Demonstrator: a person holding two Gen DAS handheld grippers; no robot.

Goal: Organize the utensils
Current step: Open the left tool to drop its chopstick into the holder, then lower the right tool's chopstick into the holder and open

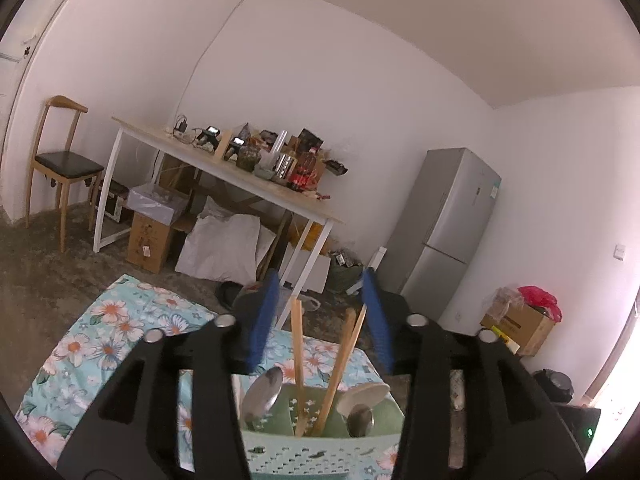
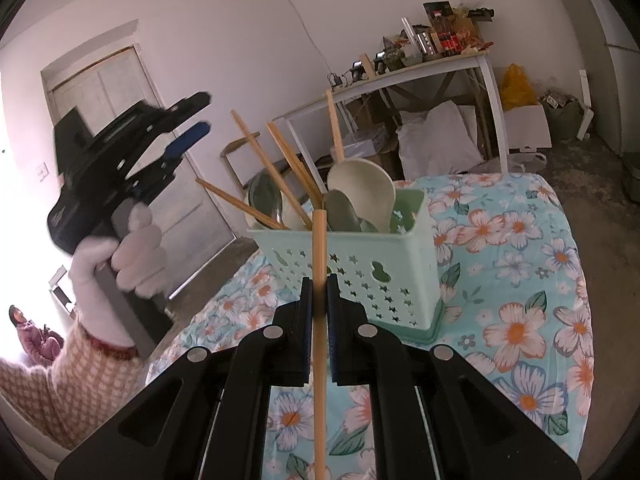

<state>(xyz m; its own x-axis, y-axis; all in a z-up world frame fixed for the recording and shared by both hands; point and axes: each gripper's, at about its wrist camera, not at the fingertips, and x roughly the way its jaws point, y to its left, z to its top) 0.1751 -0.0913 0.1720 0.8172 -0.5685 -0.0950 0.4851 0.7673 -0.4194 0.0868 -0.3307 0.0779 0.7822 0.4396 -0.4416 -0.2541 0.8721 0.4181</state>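
Bamboo chopstick (image 2: 319,300) is pinched tight between my right tongs (image 2: 319,308), standing pretty much upright, its top end level with the rim of the mint green basket (image 2: 360,268) just in front. My left tongs (image 1: 320,316) are spread wide with nothing in them, blue pads (image 1: 264,320) either side, hovering right above the basket and looking out over it. From the right wrist view you can see them raised off to the left, tilted up, gripped by a white-gloved hand (image 2: 132,256) with a checked sleeve. The basket has star cutouts and sits on the floral tablecloth (image 2: 520,280) covering the surface. Inside it are several more chopsticks (image 2: 280,172) leaning at different angles, a cream spoon (image 2: 360,188), and a metal spoon (image 1: 262,394), all bowl end up.
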